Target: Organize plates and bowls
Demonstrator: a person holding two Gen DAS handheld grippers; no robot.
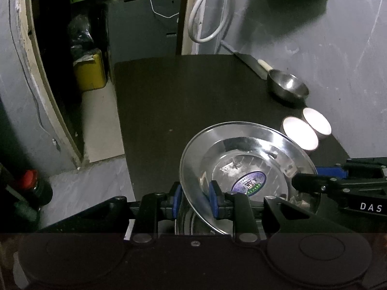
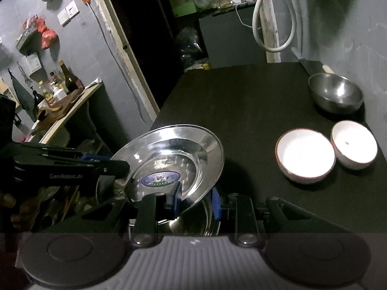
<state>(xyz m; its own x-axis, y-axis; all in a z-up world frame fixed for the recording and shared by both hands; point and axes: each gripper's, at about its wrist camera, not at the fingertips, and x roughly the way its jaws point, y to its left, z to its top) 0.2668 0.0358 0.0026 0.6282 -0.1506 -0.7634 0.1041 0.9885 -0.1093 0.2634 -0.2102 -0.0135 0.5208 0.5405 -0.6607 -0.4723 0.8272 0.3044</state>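
Left wrist view: left gripper (image 1: pixel 195 199) clamped narrow on the near-left rim of the steel plate (image 1: pixel 244 166), one blue pad inside the rim, the other outside. Plate lifted and tilted, its open face turned up and away, its far rim over the right part of the dark table (image 1: pixel 169 101). Right gripper (image 1: pixel 300 181) reaching in from the right edge of the picture to the opposite rim; contact itself hidden behind the plate's wall. Beyond the far rim, along the table's right edge: two white bowls (image 1: pixel 301 134) side by side, then a steel bowl (image 1: pixel 287 85) towards the far right corner. Something metallic just below the plate, possibly a second plate; cannot tell.

Right wrist view: right gripper (image 2: pixel 196 199) pinching the near rim of the same plate (image 2: pixel 174 154), fingers close together with the rim between the pads. Left gripper (image 2: pixel 121 166) meeting the left rim. White bowls (image 2: pixel 306 155) well apart to the right; steel bowl (image 2: pixel 336 94) farther back.

Judged: plate spanning both grips, equally near either hand; bowls lying to the right, on the right hand's side.
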